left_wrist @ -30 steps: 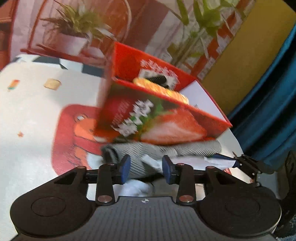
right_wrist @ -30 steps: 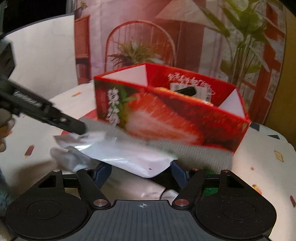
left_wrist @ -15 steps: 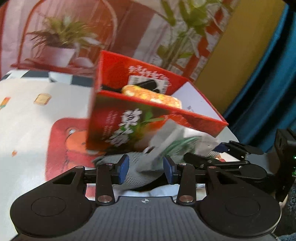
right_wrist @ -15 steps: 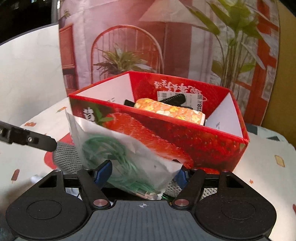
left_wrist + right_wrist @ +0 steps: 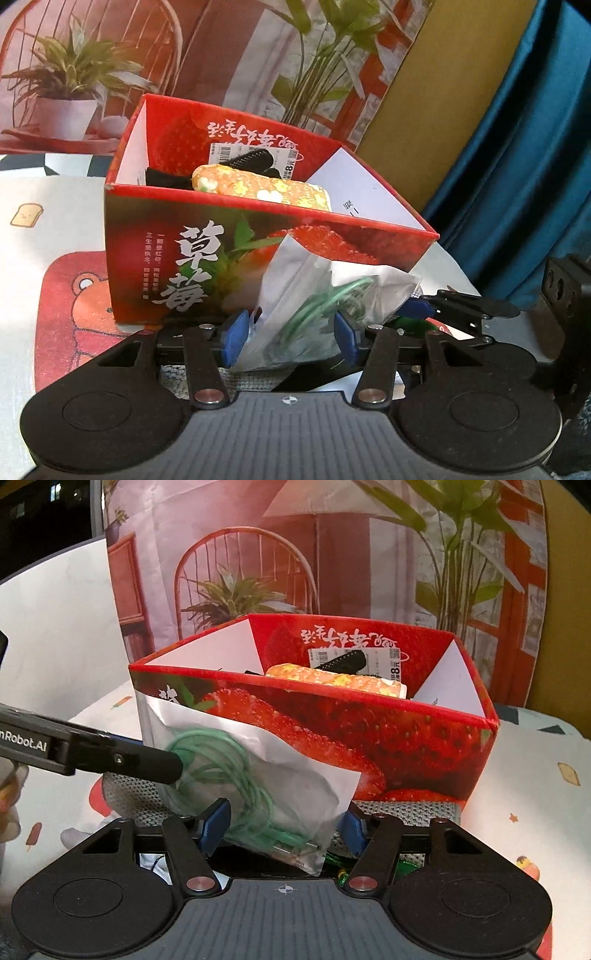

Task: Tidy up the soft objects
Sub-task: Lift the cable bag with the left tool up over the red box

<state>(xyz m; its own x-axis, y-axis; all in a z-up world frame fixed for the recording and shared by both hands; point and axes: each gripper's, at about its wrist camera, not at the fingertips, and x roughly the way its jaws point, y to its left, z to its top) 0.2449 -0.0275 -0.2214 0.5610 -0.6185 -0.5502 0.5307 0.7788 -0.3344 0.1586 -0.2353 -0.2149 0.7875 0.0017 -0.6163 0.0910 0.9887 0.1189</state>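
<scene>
A clear plastic bag (image 5: 317,306) with a coiled green cable inside hangs upright in front of the red strawberry box (image 5: 184,266). My left gripper (image 5: 290,332) has its blue pads on both sides of the bag's lower part. My right gripper (image 5: 282,829) also closes on the bag (image 5: 258,775) from the other side. The left gripper's black fingers (image 5: 122,757) reach in from the left in the right wrist view. The box (image 5: 406,738) holds an orange flowered roll (image 5: 258,186) and a black object.
A grey knitted cloth (image 5: 402,808) lies under the box's front edge. The table has a white cloth with a red bear print (image 5: 74,302). A printed backdrop stands behind; a blue curtain (image 5: 517,166) hangs at the right.
The bag has been lifted from the table and stood upright before the box. Both grippers rose with it, and the box's inside came into view.
</scene>
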